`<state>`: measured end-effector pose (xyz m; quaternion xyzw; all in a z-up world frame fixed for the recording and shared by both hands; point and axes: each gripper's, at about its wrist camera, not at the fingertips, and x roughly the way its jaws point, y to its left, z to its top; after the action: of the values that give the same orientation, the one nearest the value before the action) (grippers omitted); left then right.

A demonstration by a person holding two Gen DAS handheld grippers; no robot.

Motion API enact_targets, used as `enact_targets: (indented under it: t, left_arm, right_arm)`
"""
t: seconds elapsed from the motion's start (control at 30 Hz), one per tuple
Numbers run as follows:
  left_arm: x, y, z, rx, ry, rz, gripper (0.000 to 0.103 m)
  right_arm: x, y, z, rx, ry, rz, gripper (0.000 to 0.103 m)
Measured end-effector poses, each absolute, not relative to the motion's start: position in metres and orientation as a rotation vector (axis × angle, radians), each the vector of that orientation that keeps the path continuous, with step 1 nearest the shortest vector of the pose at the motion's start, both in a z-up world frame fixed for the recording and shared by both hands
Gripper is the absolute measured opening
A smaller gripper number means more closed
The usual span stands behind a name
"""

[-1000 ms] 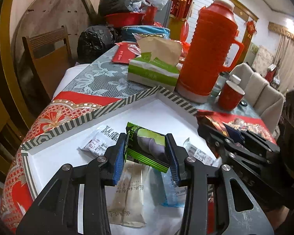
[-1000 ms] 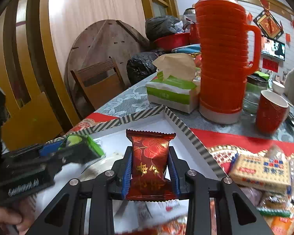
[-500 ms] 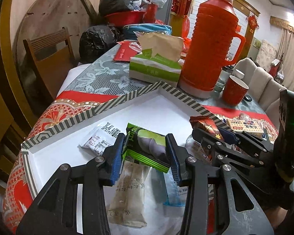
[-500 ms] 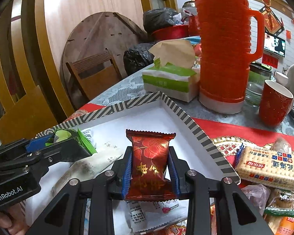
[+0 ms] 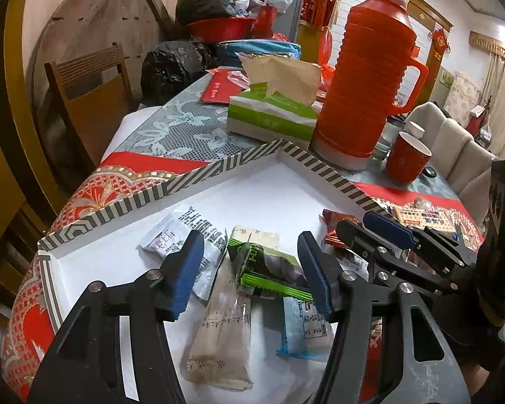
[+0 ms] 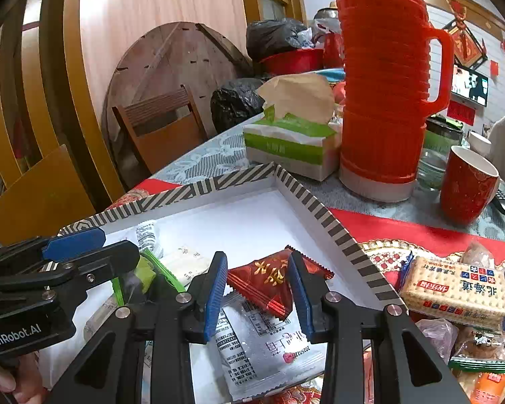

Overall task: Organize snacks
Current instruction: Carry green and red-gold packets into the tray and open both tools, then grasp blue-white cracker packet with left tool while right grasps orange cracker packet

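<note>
Both hand-held grippers spread | red snack (image 6: pixel 272 282) near striped tray rim (image 6: pixel 336 232)

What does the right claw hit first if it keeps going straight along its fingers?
Probably the red foil snack packet lying loose between the open right claw fingers, over the white striped-rim tray; depth is unclear.

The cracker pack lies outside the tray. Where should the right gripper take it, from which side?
Mid-length across its narrow width, from above: the cracker pack lies flat, label up, atop other snacks, both long edges exposed.
</note>
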<state>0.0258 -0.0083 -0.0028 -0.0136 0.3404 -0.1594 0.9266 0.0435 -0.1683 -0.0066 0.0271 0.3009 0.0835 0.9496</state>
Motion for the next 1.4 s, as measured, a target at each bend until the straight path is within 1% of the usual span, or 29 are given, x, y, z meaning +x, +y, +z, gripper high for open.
enact_targets:
  t: [0.13, 0.23, 0.27, 0.3, 0.33, 0.4, 0.43, 0.47, 0.5, 0.57, 0.6, 0.67, 0.83, 0.93, 1.13, 1.17, 1.27, 1.3, 1.4]
  left_arm:
    - [0.026, -0.008, -0.003, -0.031, 0.7, -0.327, 0.058]
    - [0.024, -0.006, -0.001, -0.042, 0.692, -0.327, 0.058]
    - [0.023, -0.006, 0.0, -0.045, 0.685, -0.326, 0.058]
    - [0.022, -0.006, 0.001, -0.048, 0.678, -0.33, 0.058]
    - [0.021, -0.006, 0.003, -0.051, 0.667, -0.34, 0.058]
    - [0.015, -0.008, 0.006, -0.064, 0.64, -0.381, 0.058]
    - [0.013, -0.01, 0.008, -0.069, 0.63, -0.406, 0.058]
    - [0.009, -0.013, 0.01, -0.072, 0.62, -0.442, 0.059]
    - [0.005, -0.018, 0.011, -0.068, 0.61, -0.48, 0.06]
    - [-0.004, -0.031, 0.013, -0.054, 0.596, -0.563, 0.063]
    - [-0.008, -0.035, 0.014, -0.047, 0.592, -0.598, 0.063]
    - [-0.02, -0.049, 0.016, -0.021, 0.572, -0.675, 0.063]
    - [-0.054, -0.085, 0.016, 0.088, 0.516, -0.852, 0.063]
    - [-0.062, -0.103, 0.007, 0.132, 0.543, -0.94, 0.063]
    - [-0.063, -0.115, -0.001, 0.164, 0.58, -0.954, 0.063]
    - [-0.062, -0.114, -0.002, 0.161, 0.584, -0.952, 0.063]
    - [-0.059, -0.111, -0.005, 0.15, 0.597, -0.937, 0.063]
    - [-0.058, -0.11, -0.006, 0.145, 0.6, -0.933, 0.063]
    - [-0.058, -0.107, -0.005, 0.136, 0.603, -0.928, 0.063]
  right_arm:
    - [0.032, -0.17, 0.001, 0.062, 0.552, 0.166, 0.036]
    - [0.023, -0.176, 0.013, 0.076, 0.547, 0.166, 0.036]
    - [0.018, -0.179, 0.018, 0.079, 0.54, 0.164, 0.037]
    - [0.009, -0.186, 0.025, 0.082, 0.53, 0.162, 0.044]
    - [0.001, -0.192, 0.029, 0.08, 0.515, 0.16, 0.047]
    - [-0.017, -0.208, 0.038, 0.065, 0.488, 0.159, 0.058]
    - [-0.026, -0.217, 0.041, 0.046, 0.482, 0.159, 0.061]
    - [-0.038, -0.23, 0.043, 0.013, 0.475, 0.156, 0.068]
    - [-0.048, -0.243, 0.044, -0.018, 0.465, 0.145, 0.072]
    - [-0.064, -0.266, 0.044, -0.062, 0.459, 0.144, 0.076]
    - [-0.074, -0.285, 0.04, -0.089, 0.473, 0.157, 0.079]
    - [-0.085, -0.311, 0.032, -0.123, 0.523, 0.181, 0.082]
    - [-0.089, -0.347, 0.005, -0.218, 0.679, 0.249, 0.082]
    - [-0.078, -0.353, -0.009, -0.213, 0.752, 0.322, 0.082]
    - [-0.047, -0.341, -0.034, -0.259, 0.878, 0.441, 0.082]
    - [-0.042, -0.34, -0.038, -0.261, 0.897, 0.451, 0.079]
    - [-0.037, -0.345, -0.039, -0.201, 0.906, 0.464, 0.068]
    - [-0.037, -0.349, -0.037, -0.167, 0.908, 0.461, 0.062]
    - [-0.047, -0.355, -0.034, -0.105, 0.912, 0.434, 0.056]
